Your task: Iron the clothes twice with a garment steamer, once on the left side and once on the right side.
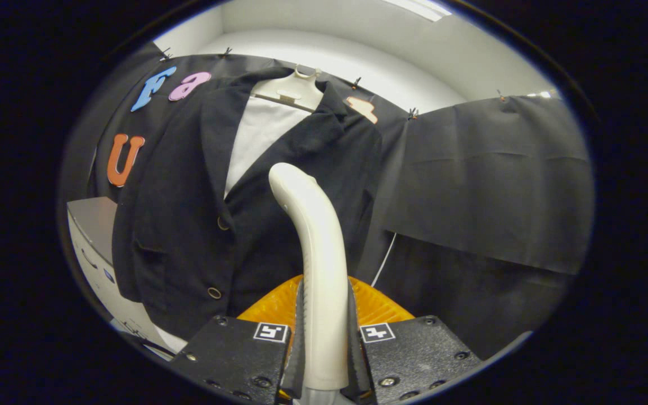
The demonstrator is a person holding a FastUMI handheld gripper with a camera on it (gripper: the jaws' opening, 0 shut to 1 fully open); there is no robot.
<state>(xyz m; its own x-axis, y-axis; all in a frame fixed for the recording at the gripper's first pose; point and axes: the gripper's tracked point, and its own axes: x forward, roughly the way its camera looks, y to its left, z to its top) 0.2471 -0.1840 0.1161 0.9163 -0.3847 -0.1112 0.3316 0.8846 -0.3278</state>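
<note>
A dark jacket (189, 185) over a white shirt (256, 135) hangs on a pale hanger (296, 90) against the booth wall. My gripper (324, 332) is shut on the cream handle of the garment steamer (315, 236). The handle runs up from between the fingers and curves toward the jacket; its head sits at the right front panel, just below the lapel. I cannot tell whether the head touches the cloth. An orange part of the steamer (377, 304) shows behind the fingers.
A grey and white cabinet (90, 236) stands left of the jacket's hem. A thin white cord (385, 261) hangs just right of the jacket. More black cloth (487, 185) covers the wall to the right.
</note>
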